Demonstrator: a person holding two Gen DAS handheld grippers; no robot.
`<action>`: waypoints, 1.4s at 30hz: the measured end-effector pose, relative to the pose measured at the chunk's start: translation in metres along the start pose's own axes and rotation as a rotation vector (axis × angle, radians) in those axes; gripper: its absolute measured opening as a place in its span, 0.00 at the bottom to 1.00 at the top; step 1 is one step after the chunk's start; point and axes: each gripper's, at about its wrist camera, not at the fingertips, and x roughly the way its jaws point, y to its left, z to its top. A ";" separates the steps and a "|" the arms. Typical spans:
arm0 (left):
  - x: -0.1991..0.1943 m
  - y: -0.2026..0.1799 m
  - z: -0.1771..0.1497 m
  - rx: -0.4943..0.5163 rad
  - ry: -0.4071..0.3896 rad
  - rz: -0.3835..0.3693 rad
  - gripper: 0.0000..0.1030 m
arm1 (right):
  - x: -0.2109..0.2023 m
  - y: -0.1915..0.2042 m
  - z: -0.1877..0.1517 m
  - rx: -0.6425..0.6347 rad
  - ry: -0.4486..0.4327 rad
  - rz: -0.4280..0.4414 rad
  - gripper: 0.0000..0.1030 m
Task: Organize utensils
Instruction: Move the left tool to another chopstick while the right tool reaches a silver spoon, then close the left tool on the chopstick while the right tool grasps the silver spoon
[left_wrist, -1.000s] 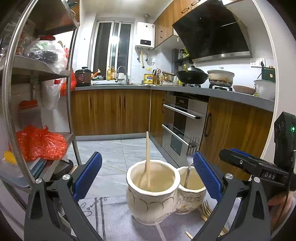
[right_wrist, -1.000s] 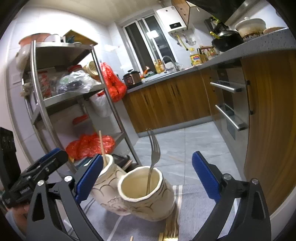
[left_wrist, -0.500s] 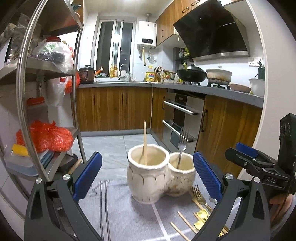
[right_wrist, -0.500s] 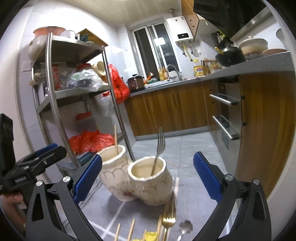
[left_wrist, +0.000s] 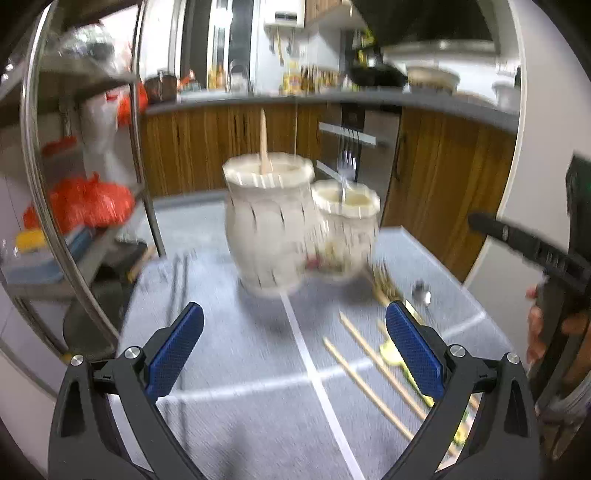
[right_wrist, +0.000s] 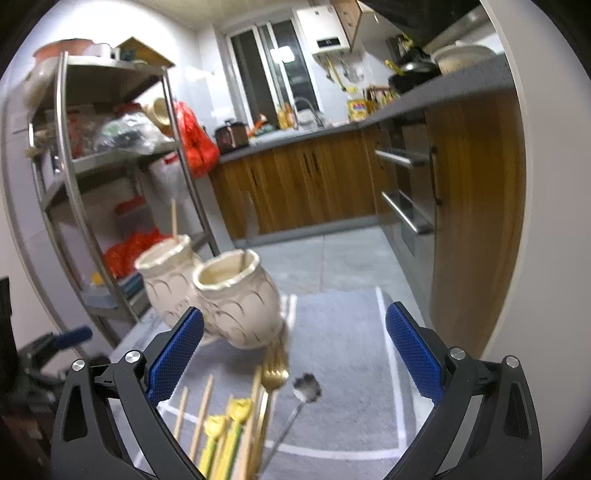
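A: Item one, the left tool (left_wrist: 294, 341)?
B: Sitting at the bottom of the left wrist frame, blue pads spread wide, gripping nothing.

A: And the right tool (right_wrist: 294, 341)?
B: Showing the same way at the bottom of the right wrist frame, pads spread apart, nothing between them.

A: Containers?
B: Two cream ceramic jars are standing side by side, touching, on a grey mat (left_wrist: 229, 406) covering the tabletop. In the left wrist frame the larger jar (left_wrist: 267, 225) is sitting centre, well beyond the left tool's tips; the smaller jar (left_wrist: 345, 225) is standing just right of it. The view is blurring with motion.

A: Contents?
B: A wooden chopstick (left_wrist: 263, 142) is standing upright in the larger jar. A silver fork (left_wrist: 345, 162) is leaning in the smaller one.

A: Loose utensils?
B: Lying on the mat. In the right wrist frame they are spreading across the lower centre, between the right tool's pads and nearer the left pad: wooden chopsticks (right_wrist: 201, 417), yellow-topped pieces (right_wrist: 218, 435), a gold fork (right_wrist: 273, 373) and a silver spoon (right_wrist: 306, 387). The jars are standing just beyond them, at centre left.

A: Anything else?
B: A hand (left_wrist: 554, 332) is showing at the right edge of the left wrist frame, gripping the other tool's handle. A metal shelf rack (right_wrist: 74, 177) is filling the left of the right wrist frame.
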 end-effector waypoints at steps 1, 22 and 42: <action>0.005 -0.004 -0.004 0.005 0.026 -0.002 0.95 | 0.003 -0.002 0.000 0.000 0.013 -0.009 0.95; 0.039 -0.049 -0.046 0.088 0.241 -0.065 0.75 | 0.050 -0.017 -0.026 -0.025 0.289 -0.075 0.72; 0.047 -0.042 -0.035 0.171 0.248 -0.082 0.11 | 0.080 0.006 -0.034 -0.102 0.451 0.048 0.08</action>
